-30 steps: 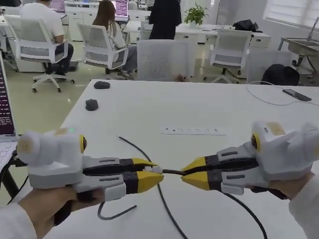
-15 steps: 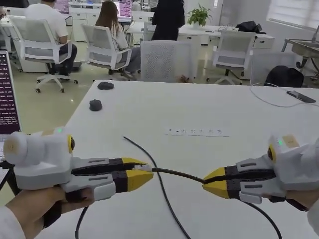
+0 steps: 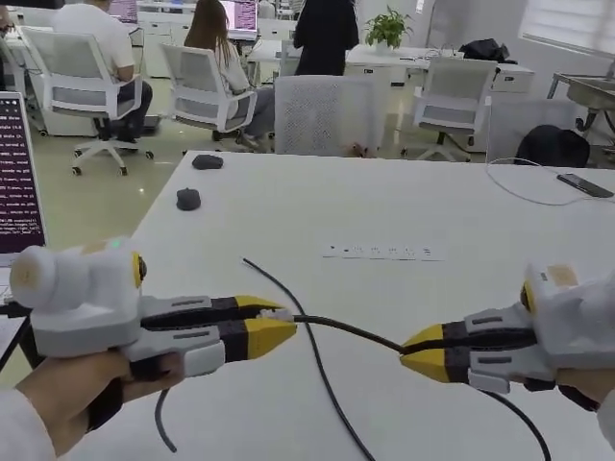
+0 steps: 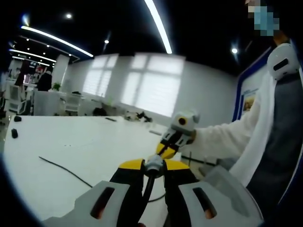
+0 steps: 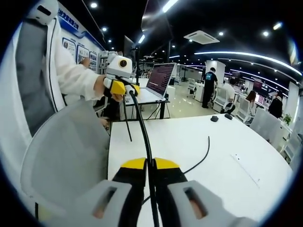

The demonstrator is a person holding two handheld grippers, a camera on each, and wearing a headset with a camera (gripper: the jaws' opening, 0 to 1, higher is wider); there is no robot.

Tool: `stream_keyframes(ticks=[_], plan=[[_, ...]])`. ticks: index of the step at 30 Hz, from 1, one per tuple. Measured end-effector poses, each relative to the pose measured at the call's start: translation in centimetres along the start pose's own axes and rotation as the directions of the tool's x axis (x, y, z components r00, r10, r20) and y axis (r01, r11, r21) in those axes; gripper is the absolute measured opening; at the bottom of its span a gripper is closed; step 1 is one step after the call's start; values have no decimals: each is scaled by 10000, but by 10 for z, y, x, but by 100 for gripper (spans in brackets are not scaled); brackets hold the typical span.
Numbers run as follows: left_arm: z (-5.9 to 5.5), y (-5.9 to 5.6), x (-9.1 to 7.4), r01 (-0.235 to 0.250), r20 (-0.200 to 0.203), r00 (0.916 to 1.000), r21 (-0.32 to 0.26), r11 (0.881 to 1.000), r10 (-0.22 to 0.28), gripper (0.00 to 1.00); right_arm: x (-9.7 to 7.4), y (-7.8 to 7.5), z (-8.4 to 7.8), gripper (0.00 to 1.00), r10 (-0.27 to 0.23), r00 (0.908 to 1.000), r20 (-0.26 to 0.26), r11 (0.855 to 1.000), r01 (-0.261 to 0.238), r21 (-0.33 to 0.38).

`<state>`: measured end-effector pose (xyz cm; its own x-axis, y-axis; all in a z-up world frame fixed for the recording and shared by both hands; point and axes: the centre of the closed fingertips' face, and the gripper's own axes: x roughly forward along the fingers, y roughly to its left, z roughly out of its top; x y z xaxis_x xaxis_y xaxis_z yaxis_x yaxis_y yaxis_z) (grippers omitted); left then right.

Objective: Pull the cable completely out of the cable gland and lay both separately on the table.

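My left gripper is shut on a small grey cable gland at its yellow tips; in the left gripper view the gland sits between the jaws. A black cable runs taut from the gland to my right gripper, which is shut on it. Behind the right gripper the cable trails down toward the table's near edge. A short tail hangs under the left gripper. In the right gripper view the cable stretches from its jaws to the left gripper.
Another stretch of black cable lies on the white table under the grippers. Farther back are a white power strip, a dark mouse and a phone. A laptop screen stands at the left. Chairs and seated people lie beyond the table.
The two grippers have drawn apart, the right one moving right and down. Much more cable now shows between them, and the tail behind the left gripper has shortened.
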<state>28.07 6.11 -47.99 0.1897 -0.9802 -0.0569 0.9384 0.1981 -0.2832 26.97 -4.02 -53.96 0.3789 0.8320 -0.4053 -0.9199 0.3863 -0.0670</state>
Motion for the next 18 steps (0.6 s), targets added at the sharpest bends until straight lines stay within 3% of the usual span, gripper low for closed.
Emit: stream_keyframes(ticks=[9,15,18], plan=[[-4,-1,12,-134,-259,9996,-8,9999,134,16,11,5,41,14,527,9974,487,9952,-484,-851],[-8,-7,22,58,-522,9986,65,10000,-55,16,24,17,72,15,1095,9893,969,9837,-939,-1533],[-8,-9,25,135,-528,9985,55,9999,-132,16,29,23,80,15,1329,9859,1013,9780,-1139,-1750]])
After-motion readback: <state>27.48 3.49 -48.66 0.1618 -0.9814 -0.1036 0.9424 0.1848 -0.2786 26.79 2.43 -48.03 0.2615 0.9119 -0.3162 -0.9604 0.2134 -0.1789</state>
